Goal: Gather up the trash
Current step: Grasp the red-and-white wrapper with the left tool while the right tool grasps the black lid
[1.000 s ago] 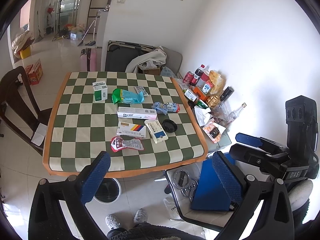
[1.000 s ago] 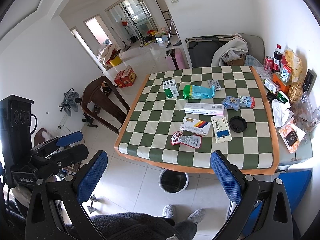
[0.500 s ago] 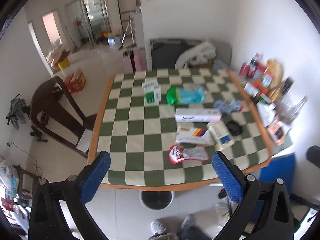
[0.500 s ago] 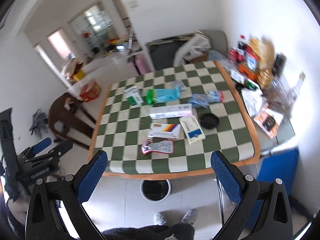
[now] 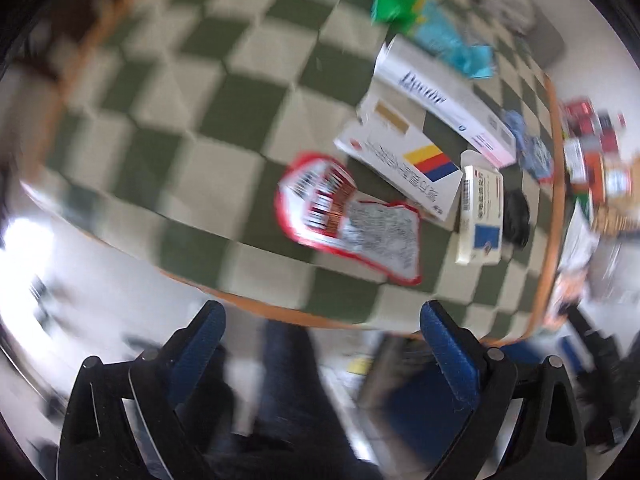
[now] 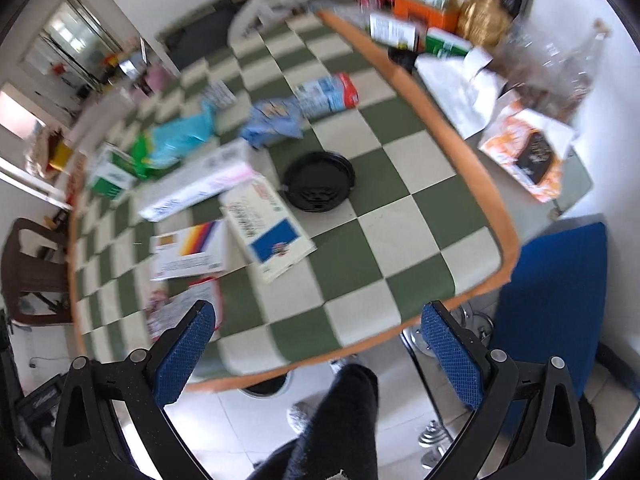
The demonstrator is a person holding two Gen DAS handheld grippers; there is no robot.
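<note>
Trash lies on a green-and-white checkered table [image 5: 168,148] [image 6: 384,240]. A red-edged wrapper [image 5: 352,220] [image 6: 180,308] lies near the front edge. Behind it are a box with yellow, red and blue stripes [image 5: 404,160] [image 6: 188,248], a white box with a blue square [image 5: 480,216] [image 6: 268,224], a long white box [image 5: 444,100] [image 6: 196,188], a black lid [image 6: 318,186] [image 5: 516,216] and a green-and-blue bag [image 5: 432,28] [image 6: 172,144]. My left gripper [image 5: 320,340] is open just before the front edge. My right gripper [image 6: 316,340] is open over the front right corner. Both are empty.
A white bin [image 6: 266,386] stands on the floor under the front edge. A blue seat [image 6: 556,292] stands right of the table, a dark wooden chair [image 6: 28,264] left. Bottles, cans and boxes [image 6: 420,4] crowd a side surface at the right. The person's dark legs [image 6: 340,420] are below.
Both grippers have moved down and forward toward the table, so the trash looks much larger. The views are tilted and motion-blurred. Both stay open.
</note>
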